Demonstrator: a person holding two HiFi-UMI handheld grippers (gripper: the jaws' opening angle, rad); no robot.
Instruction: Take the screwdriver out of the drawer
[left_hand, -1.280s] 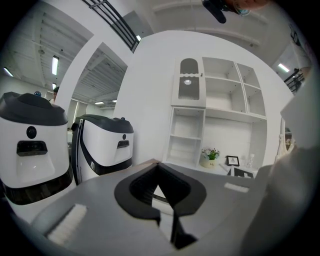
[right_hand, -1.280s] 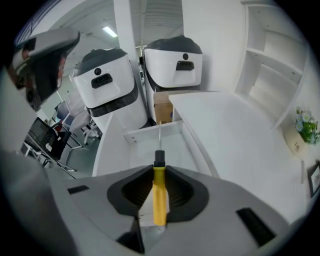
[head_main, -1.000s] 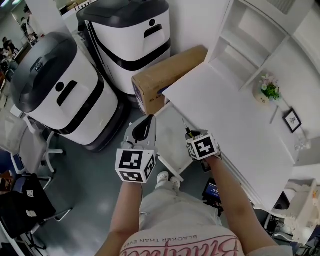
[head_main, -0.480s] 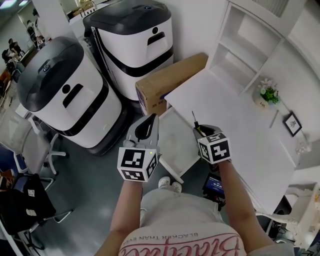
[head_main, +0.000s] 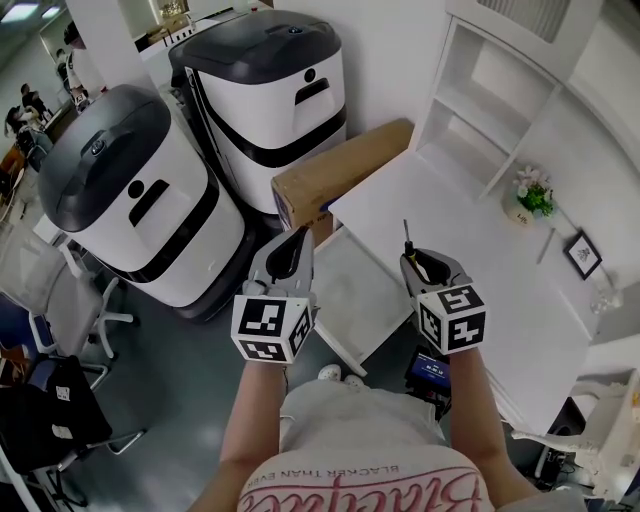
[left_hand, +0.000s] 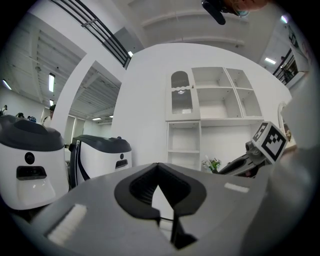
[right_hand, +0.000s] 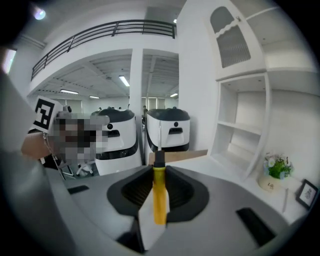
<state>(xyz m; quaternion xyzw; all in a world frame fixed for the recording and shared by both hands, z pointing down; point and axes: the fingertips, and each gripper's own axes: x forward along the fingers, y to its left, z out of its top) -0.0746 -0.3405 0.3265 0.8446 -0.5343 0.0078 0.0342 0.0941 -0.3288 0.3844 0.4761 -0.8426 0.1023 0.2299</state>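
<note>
My right gripper (head_main: 413, 256) is shut on the screwdriver (head_main: 405, 233), held over the front edge of the white desk (head_main: 490, 260). In the right gripper view the screwdriver's (right_hand: 159, 196) yellow handle lies between the jaws, with its black collar and thin metal shaft sticking out past the right gripper's (right_hand: 159, 169) tips. The open white drawer (head_main: 352, 296) hangs below and left of it. My left gripper (head_main: 299, 237) is shut with nothing in it, left of the drawer and pointing about level. In its own view the left gripper's (left_hand: 158, 166) tips meet.
A cardboard box (head_main: 335, 168) stands on the floor against the desk's far corner. Two large white-and-black machines (head_main: 130, 200) (head_main: 268, 80) stand behind it. A white shelf unit (head_main: 500, 90), a flower pot (head_main: 534, 192) and a small picture frame (head_main: 583, 241) occupy the desk's back.
My right gripper has risen from beside the drawer to desk height with the screwdriver in it and tipped up. The left gripper rose slightly.
</note>
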